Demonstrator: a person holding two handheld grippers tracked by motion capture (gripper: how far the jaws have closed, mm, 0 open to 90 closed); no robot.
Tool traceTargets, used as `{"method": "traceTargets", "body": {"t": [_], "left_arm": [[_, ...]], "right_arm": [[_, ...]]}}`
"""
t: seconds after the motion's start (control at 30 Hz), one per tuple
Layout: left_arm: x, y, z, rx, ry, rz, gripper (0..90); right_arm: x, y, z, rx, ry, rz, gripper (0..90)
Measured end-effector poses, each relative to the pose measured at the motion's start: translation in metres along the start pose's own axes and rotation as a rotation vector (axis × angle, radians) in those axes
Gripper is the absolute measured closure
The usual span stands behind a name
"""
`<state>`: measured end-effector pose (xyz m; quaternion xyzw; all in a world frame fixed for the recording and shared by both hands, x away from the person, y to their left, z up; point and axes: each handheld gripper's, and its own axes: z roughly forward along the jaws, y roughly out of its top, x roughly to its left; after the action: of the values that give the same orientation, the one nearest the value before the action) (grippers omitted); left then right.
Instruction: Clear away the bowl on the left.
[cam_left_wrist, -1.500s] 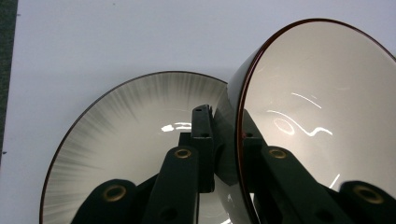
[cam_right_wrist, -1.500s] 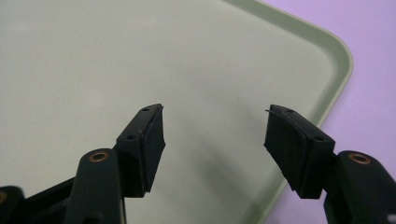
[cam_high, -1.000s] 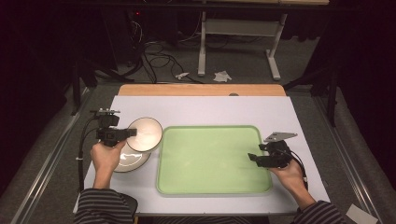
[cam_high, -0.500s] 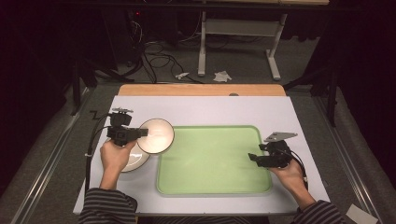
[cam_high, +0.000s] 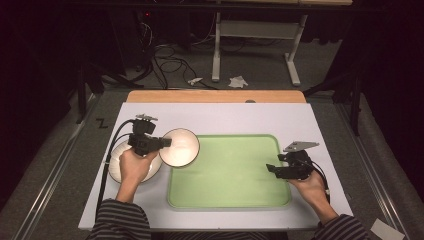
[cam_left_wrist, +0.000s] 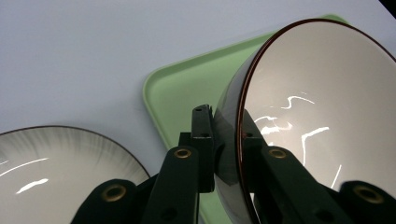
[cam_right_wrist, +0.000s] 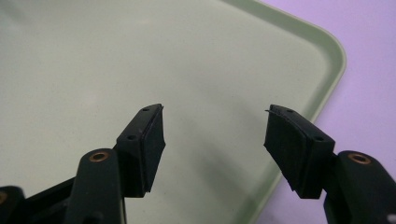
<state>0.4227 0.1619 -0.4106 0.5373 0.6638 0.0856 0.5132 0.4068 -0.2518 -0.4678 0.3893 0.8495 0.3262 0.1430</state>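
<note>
Here the left gripper (cam_left_wrist: 219, 154) has its jaws pinching the rim of a glossy white bowl with a dark brown rim (cam_left_wrist: 322, 116), one jaw inside and one outside the wall, so the bowl hangs tilted on edge in the air. In the high view that bowl sits over the left edge of the pale green rectangular plastic tray (cam_high: 235, 200), probably on its way onto it. Just beside it, near the table's left edge and under the left hand (cam_high: 134, 167), lies a wide white plate with grey streaks (cam_left_wrist: 56, 163). The right gripper (cam_right_wrist: 215, 144), jaws spread and holding nothing, hovers over the tray's right edge, likely waiting or ready to steady it.
</note>
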Motion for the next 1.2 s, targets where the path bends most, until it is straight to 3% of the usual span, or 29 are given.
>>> {"method": "traceTargets", "body": {"t": [1.2], "left_arm": [[-0.055,-0.025,0.039,0.125,-0.111,0.077,82.4]], "right_arm": [[-0.001,0.0,-0.002,-0.008,-0.003,0.006,39.1]]}}
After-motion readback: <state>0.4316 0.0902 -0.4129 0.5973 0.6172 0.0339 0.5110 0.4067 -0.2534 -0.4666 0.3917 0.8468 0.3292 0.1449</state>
